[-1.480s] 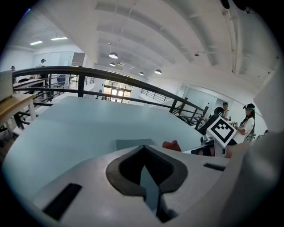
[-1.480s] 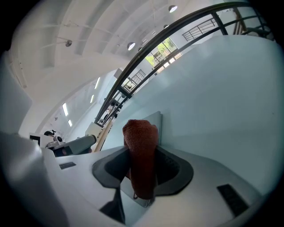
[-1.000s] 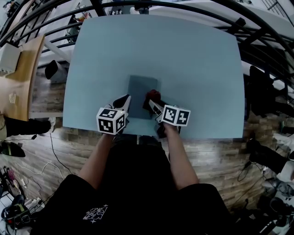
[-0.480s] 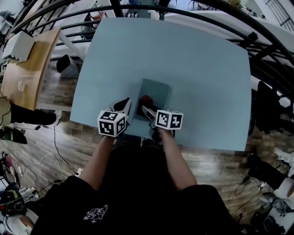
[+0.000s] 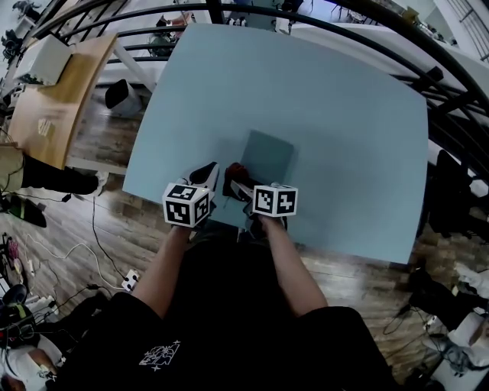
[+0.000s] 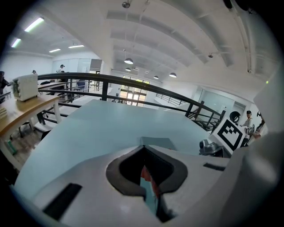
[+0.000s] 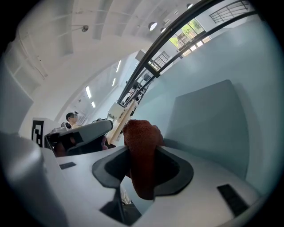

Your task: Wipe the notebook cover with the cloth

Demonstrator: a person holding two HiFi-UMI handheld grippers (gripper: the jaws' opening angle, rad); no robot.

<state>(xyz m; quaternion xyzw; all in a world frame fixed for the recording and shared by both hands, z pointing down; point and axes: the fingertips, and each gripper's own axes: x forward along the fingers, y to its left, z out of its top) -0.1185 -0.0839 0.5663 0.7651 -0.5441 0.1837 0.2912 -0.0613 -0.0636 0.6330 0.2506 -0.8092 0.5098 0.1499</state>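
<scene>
A grey-blue notebook (image 5: 268, 156) lies flat on the light blue table (image 5: 336, 114), near its front edge. My right gripper (image 5: 239, 185) is shut on a dark red cloth (image 5: 235, 169) at the notebook's near left corner. In the right gripper view the cloth (image 7: 143, 159) hangs between the jaws of my right gripper (image 7: 142, 148), with the notebook (image 7: 208, 119) beyond it. My left gripper (image 5: 207, 177) is shut with nothing in it, just left of the cloth and beside the notebook's left edge. In the left gripper view the notebook (image 6: 159, 142) shows past the tips of the left gripper (image 6: 144, 150).
A black railing (image 5: 367, 19) curves round the table's far side. A wooden desk (image 5: 53, 99) stands to the left. Cables (image 5: 92, 229) lie on the wooden floor. The table's front edge (image 5: 229, 223) runs just under the grippers.
My right gripper has drawn the cloth leftward across the notebook, from its right side to its near left corner. The left gripper has kept its place beside the notebook.
</scene>
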